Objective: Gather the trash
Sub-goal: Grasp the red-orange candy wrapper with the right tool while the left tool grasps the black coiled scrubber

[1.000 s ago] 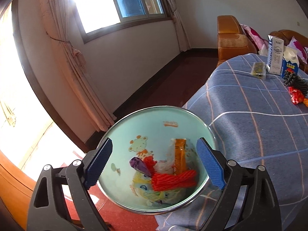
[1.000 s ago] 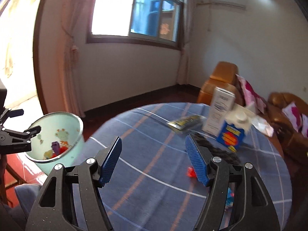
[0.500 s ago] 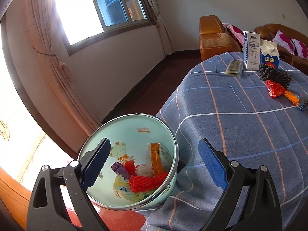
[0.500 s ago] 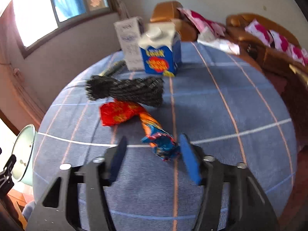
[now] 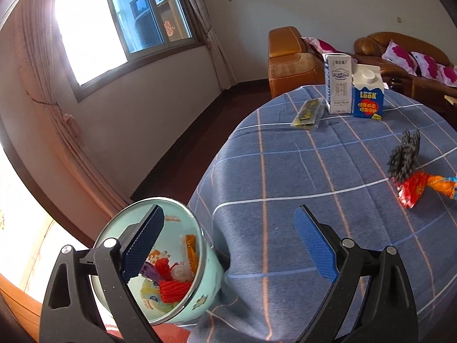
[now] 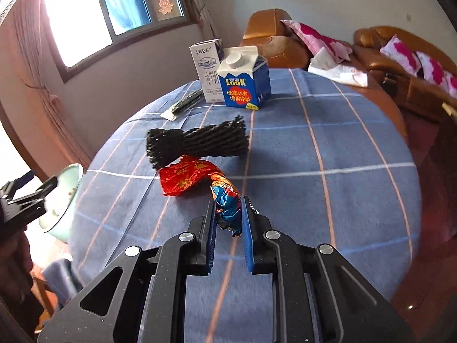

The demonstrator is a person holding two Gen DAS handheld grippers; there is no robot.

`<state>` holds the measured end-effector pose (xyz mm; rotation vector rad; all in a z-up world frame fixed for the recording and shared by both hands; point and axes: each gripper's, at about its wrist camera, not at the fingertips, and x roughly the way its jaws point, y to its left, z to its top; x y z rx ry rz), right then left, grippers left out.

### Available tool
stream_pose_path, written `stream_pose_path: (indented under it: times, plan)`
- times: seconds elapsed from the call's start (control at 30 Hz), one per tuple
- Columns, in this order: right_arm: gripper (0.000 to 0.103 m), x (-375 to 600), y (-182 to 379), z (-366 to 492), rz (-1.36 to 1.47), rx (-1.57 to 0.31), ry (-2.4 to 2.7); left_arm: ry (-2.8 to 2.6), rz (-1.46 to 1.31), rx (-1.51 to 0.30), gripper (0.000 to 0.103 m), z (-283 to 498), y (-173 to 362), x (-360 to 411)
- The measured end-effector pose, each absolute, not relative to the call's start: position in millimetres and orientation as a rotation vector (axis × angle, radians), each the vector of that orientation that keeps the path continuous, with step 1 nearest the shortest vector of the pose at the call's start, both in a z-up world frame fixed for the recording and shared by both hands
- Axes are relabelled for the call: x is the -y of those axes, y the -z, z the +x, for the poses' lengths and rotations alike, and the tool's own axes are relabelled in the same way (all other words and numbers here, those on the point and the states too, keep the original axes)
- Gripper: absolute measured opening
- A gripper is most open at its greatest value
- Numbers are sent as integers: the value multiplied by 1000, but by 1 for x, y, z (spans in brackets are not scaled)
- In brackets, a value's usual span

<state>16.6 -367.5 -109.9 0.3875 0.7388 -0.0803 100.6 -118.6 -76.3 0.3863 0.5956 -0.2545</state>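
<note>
A crumpled wrapper [image 6: 185, 177], red at one end and orange and blue at the other, lies mid-table on the blue checked cloth [image 6: 328, 148]. My right gripper [image 6: 228, 203] is closing, and its pads press on the wrapper's blue end. A black foam net [image 6: 200, 143] lies just behind the wrapper. At the table's left edge is a mint enamel bin [image 5: 182, 308] holding red netting and several scraps. My left gripper [image 5: 228, 209] is open and empty, one finger across the bin's mouth and the other over the cloth. From the left wrist the wrapper [image 5: 411, 188] shows at far right.
A white milk carton [image 6: 208, 74] and a blue carton [image 6: 245, 83] stand at the table's far side, with a flat dark packet [image 6: 182, 105] to their left. Brown leather sofas [image 6: 400, 65] with pink cushions lie beyond. White cloth [image 6: 337, 68] hangs at the far edge.
My right gripper dropped from looking across the table to the wrapper and its jaws narrowed around it. In the left wrist view the bin slid from between the fingers to lower left.
</note>
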Motion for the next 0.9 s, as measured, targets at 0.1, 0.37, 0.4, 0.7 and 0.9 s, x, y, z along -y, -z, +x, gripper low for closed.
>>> stream_pose_path:
  times: [0.1, 0.37, 0.4, 0.7, 0.9]
  plan:
    - [17, 369, 114, 8, 424, -744, 22, 260, 401, -586, 91, 97, 75, 132]
    - [16, 335, 101, 28, 232, -626, 99, 171, 383, -595, 91, 98, 70, 100]
    - [16, 335, 99, 29, 225, -617, 120, 168, 379, -600, 91, 99, 70, 96]
    - [16, 328, 92, 10, 108, -585, 136, 220, 402, -588, 91, 92, 72, 121]
    - [16, 392, 97, 4, 202, -563, 336, 277, 409, -576, 91, 95, 68, 161]
